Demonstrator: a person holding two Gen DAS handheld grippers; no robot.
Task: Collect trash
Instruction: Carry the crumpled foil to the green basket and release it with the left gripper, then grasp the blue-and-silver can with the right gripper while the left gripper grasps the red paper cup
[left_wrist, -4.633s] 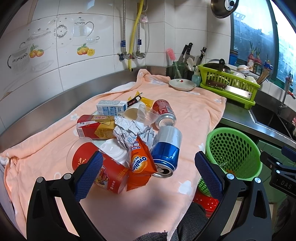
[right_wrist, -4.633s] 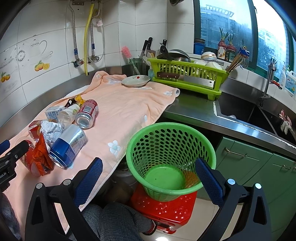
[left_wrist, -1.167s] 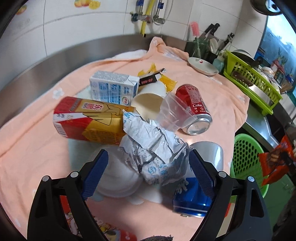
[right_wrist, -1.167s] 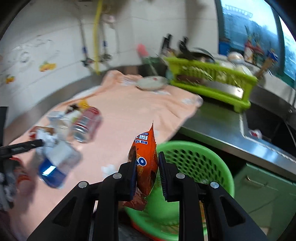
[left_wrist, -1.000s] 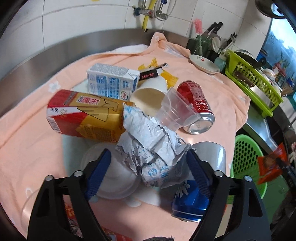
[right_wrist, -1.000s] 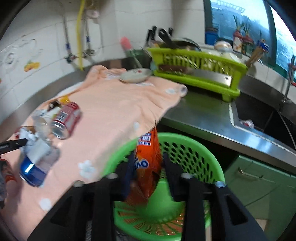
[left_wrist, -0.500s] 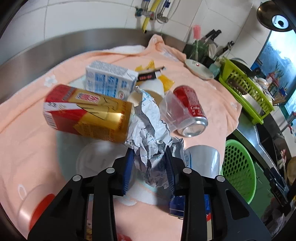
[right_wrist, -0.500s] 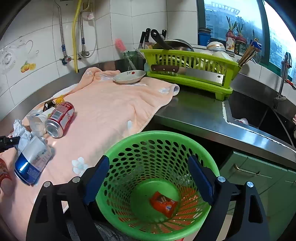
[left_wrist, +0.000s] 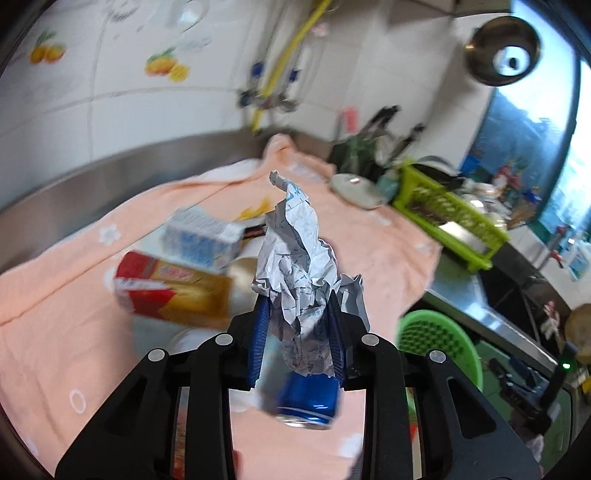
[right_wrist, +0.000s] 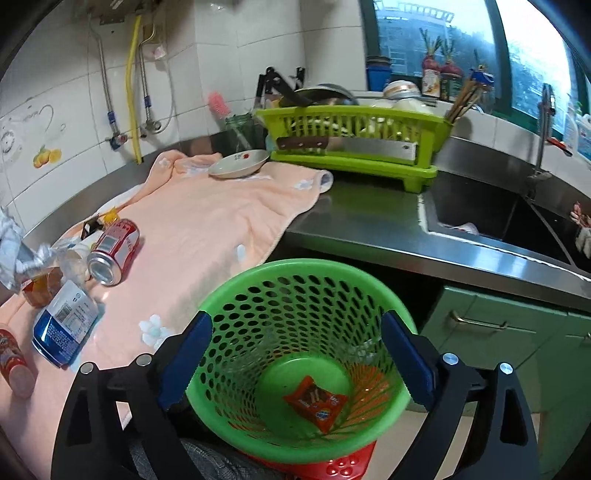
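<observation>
My left gripper (left_wrist: 297, 332) is shut on a crumpled silver-white wrapper (left_wrist: 295, 266) and holds it up above the trash pile on the peach towel (left_wrist: 55, 295). Below it lie a blue can (left_wrist: 308, 400), a red-and-gold carton (left_wrist: 173, 293) and a blue-white carton (left_wrist: 203, 240). My right gripper (right_wrist: 295, 332) hangs over the green basket (right_wrist: 295, 266); its jaws are opening with nothing between them. An orange snack packet (right_wrist: 316, 402) lies on the basket floor. A red Coke can (right_wrist: 114, 251) and a clear cup (right_wrist: 72, 258) rest on the towel.
A green dish rack (right_wrist: 354, 147) and a plate (right_wrist: 238, 164) stand at the back of the steel counter. The sink (right_wrist: 491, 218) is to the right. The basket sits on a red stool (right_wrist: 343, 465), below the counter edge.
My left gripper closed on the crumpled wrapper and lifted it off the pile. My right gripper opened wide, and the orange packet dropped into the basket.
</observation>
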